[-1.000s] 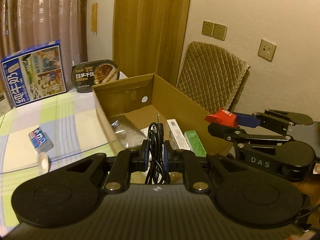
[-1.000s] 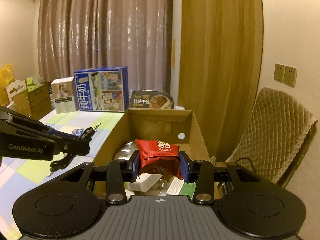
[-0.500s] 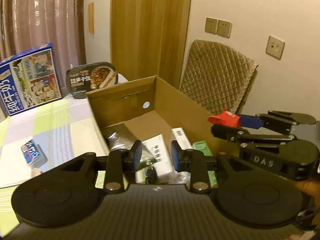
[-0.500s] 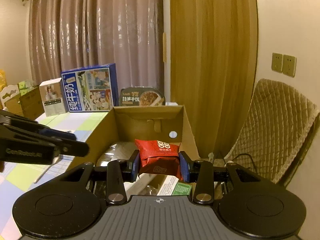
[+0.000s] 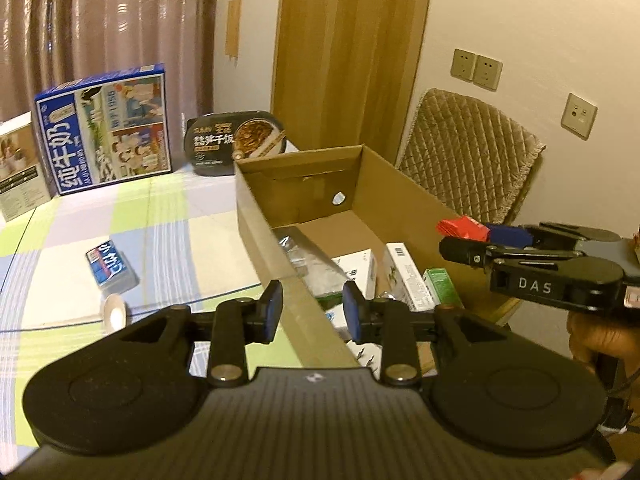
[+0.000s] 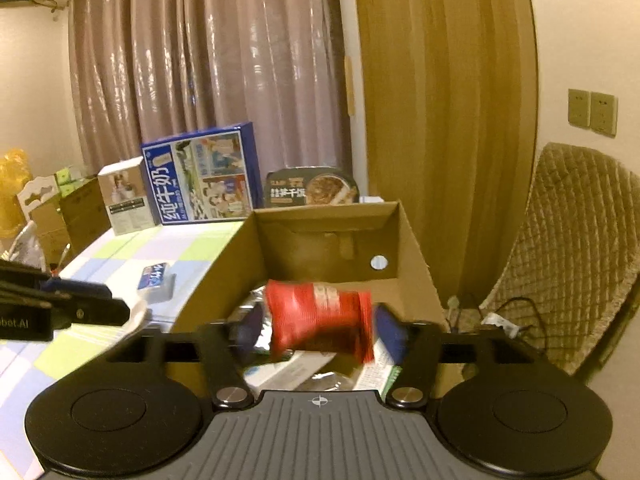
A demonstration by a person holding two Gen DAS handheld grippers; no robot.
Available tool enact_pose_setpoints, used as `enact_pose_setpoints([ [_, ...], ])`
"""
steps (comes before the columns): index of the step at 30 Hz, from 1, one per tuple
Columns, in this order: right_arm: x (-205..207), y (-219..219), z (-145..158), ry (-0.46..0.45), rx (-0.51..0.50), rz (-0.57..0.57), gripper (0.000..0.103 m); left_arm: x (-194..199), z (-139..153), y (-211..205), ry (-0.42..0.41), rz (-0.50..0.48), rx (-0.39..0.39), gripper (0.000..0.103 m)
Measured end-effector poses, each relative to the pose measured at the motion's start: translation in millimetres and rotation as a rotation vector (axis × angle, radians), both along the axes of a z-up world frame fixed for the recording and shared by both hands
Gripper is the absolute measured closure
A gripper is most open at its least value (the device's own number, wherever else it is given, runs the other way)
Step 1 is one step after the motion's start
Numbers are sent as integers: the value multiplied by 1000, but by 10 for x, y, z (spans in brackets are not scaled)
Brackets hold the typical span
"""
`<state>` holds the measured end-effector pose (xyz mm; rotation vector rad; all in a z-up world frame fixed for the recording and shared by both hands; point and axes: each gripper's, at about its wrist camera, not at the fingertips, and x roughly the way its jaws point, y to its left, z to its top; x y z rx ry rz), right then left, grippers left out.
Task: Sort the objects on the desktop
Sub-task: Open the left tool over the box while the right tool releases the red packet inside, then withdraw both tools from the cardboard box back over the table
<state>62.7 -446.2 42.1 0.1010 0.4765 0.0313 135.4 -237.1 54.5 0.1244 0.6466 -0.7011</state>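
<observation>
Left gripper (image 5: 313, 309) has its jaws apart and empty, astride the near wall of the cardboard box (image 5: 404, 204). From the right wrist, the right gripper (image 6: 316, 330) has just been opening; the red snack packet (image 6: 318, 320) is blurred between the spread pads, its long axis lying across, over the box
</observation>
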Motion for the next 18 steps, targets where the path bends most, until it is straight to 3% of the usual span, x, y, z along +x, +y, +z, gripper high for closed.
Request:
enact_pose_setpoints([
  [10, -357, 138, -36, 29, 24, -26, 31, -141, -66, 218, 23, 31, 7, 69],
  [18, -679, 344, -31, 43, 49, -45, 22, -326, -94, 395, 28, 50, 25, 54],
])
